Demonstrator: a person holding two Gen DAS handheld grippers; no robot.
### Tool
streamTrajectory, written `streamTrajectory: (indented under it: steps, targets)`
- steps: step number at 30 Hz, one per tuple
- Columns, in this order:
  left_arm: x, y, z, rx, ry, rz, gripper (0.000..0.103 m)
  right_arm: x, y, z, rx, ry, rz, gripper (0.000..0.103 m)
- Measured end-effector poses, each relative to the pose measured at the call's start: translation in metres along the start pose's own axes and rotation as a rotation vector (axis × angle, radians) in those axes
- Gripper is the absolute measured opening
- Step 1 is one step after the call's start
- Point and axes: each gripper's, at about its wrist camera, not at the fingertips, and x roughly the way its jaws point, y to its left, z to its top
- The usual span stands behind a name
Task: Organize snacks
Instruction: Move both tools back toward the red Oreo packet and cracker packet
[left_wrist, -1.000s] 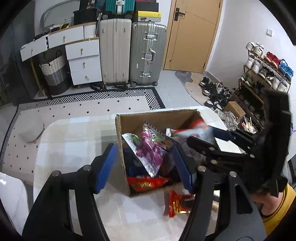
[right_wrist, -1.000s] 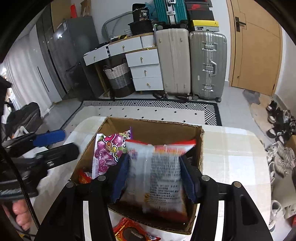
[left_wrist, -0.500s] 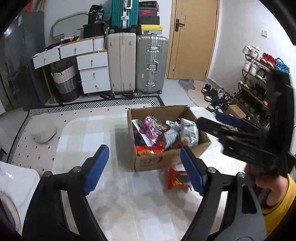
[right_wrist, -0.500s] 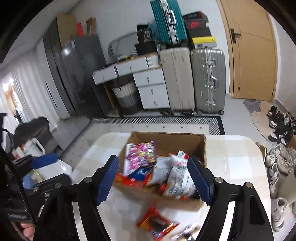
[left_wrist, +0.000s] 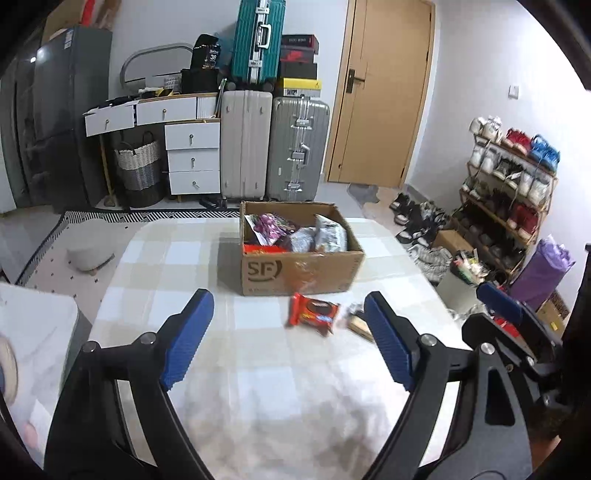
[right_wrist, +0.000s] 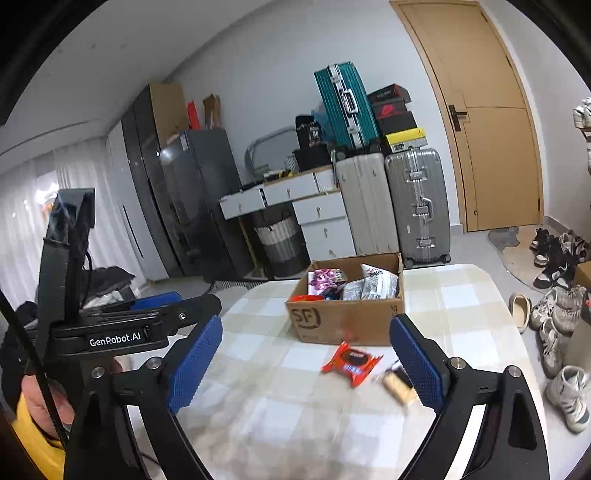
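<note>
A cardboard box (left_wrist: 299, 269) (right_wrist: 347, 321) with several snack bags in it stands on the far half of the checked table (left_wrist: 166, 266). In front of the box lie a red cookie packet (left_wrist: 313, 313) (right_wrist: 351, 362) and a small tan snack (left_wrist: 360, 325) (right_wrist: 397, 386), blurred. My left gripper (left_wrist: 288, 296) hovers over the near part of the table, well back from the box; its jaws are opening with nothing between them. My right gripper (right_wrist: 306, 320) is equally far back, jaws opening and empty. Each gripper shows at the edge of the other's view.
Suitcases (left_wrist: 273, 147), white drawers (left_wrist: 192, 158) and a woven basket (left_wrist: 138, 170) line the far wall beside a door. A shoe rack (left_wrist: 509, 184) and loose shoes are on the right. A white object (left_wrist: 33, 332) sits beside the table's left edge. A hand (right_wrist: 37, 398) holds the left gripper.
Both grippers have drawn back from the box. The right gripper let go of the white snack bag, which now lies in the box. Both pairs of jaws stand wider.
</note>
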Motion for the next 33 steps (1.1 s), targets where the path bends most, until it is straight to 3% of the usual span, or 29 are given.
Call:
streamTrajectory:
  steps: [7, 9, 11, 16, 25, 33]
  targets:
    - [-0.098, 0.007, -0.032, -0.036, -0.053, 0.036, 0.086, -0.064, 0.022, -0.012, 0.017, -0.05, 0.029, 0.097]
    - [-0.126, 0.003, -0.041, 0.007, -0.092, 0.112, 0.087, -0.075, 0.03, -0.011, 0.024, -0.062, 0.041, 0.097]
    - [-0.146, 0.001, -0.051, 0.052, -0.132, 0.178, 0.099, -0.086, 0.039, -0.013, 0.023, -0.071, 0.049, 0.097]
    - [-0.178, -0.003, -0.079, 0.082, -0.144, 0.145, 0.102, -0.104, 0.06, -0.03, -0.016, -0.054, 0.037, 0.097]
    - [-0.161, -0.025, -0.106, 0.123, -0.099, 0.067, 0.102, -0.127, 0.047, -0.053, -0.082, -0.04, -0.033, 0.1]
    - [-0.081, -0.035, -0.105, 0.133, -0.014, 0.021, 0.102, -0.09, 0.003, -0.072, -0.008, 0.05, -0.048, 0.1]
